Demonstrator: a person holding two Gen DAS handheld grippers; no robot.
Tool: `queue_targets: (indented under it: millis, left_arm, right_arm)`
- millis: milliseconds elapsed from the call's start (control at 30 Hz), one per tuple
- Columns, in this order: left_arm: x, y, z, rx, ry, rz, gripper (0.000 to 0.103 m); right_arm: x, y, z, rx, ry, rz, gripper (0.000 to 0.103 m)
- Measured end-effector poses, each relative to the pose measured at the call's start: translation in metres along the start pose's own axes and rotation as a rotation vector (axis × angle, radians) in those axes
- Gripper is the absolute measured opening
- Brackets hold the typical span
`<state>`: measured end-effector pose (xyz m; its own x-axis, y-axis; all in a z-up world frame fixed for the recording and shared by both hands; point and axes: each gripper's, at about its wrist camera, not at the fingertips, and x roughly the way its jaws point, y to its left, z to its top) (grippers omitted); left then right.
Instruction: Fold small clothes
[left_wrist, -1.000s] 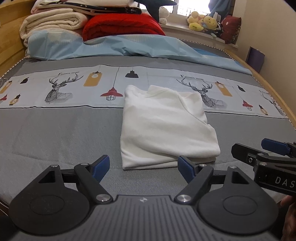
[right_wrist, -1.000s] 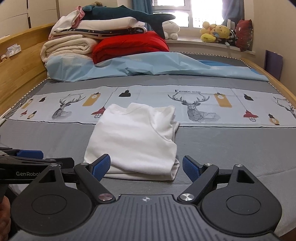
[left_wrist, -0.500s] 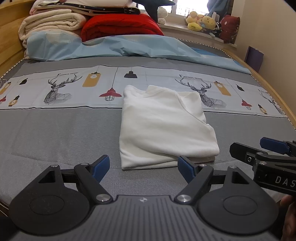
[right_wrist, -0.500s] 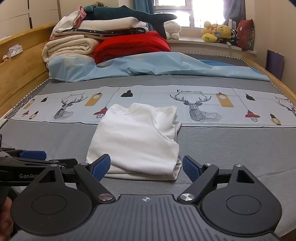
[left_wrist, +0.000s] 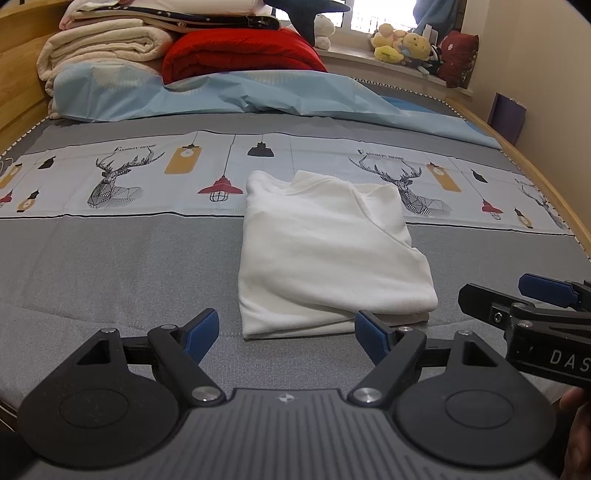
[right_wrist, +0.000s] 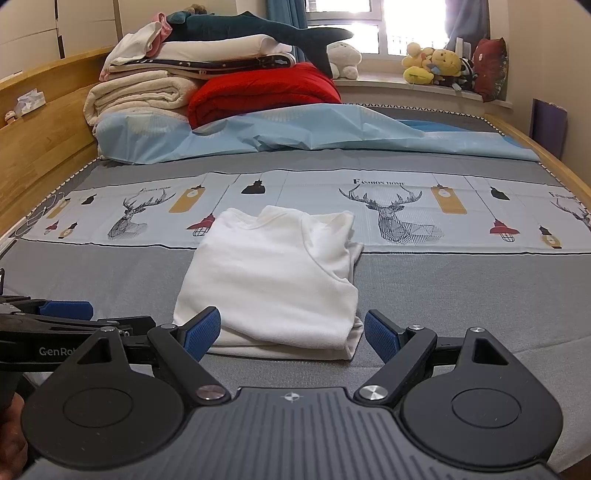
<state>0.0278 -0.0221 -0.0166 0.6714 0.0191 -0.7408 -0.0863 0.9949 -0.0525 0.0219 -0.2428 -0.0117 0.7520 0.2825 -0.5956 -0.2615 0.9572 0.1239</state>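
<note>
A small white garment lies folded into a neat rectangle on the grey bed sheet, its collar end toward the printed band. In the left wrist view my left gripper hovers open just short of the garment's near edge, with nothing between its blue pads. In the right wrist view the same garment lies ahead of my right gripper, which also stands wide open and holds nothing. Each gripper shows at the edge of the other's view: the right gripper and the left gripper.
A printed band with deer and lamps crosses the bed. Behind it lie a light blue sheet, a red quilt and stacked blankets. Plush toys sit on the windowsill. Wooden bed rails run along both sides.
</note>
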Motion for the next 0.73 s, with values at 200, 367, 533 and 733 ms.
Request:
queue_targets:
  millis: [200, 367, 533, 733]
  left_arm:
    - [-0.0011, -0.0001, 0.0004, 0.006, -0.003, -0.003, 0.085]
    - [-0.0014, -0.0001, 0.0005, 0.009, -0.004, -0.004, 0.085]
    - [-0.0030, -0.0022, 0.0009, 0.013, -0.011, -0.002, 0.085]
    - [-0.0033, -0.0025, 0.0006, 0.012, -0.014, 0.000, 0.086]
  right_arm:
    - [0.0001, 0.0007, 0.0005, 0.000, 0.000, 0.000, 0.086]
    - [0.0000, 0.0013, 0.0004, 0.002, 0.000, 0.000, 0.086]
    - [-0.0001, 0.0011, 0.0005, 0.001, 0.000, 0.001, 0.086]
    - [0.0001, 0.0016, 0.0005, 0.002, 0.000, 0.001, 0.086]
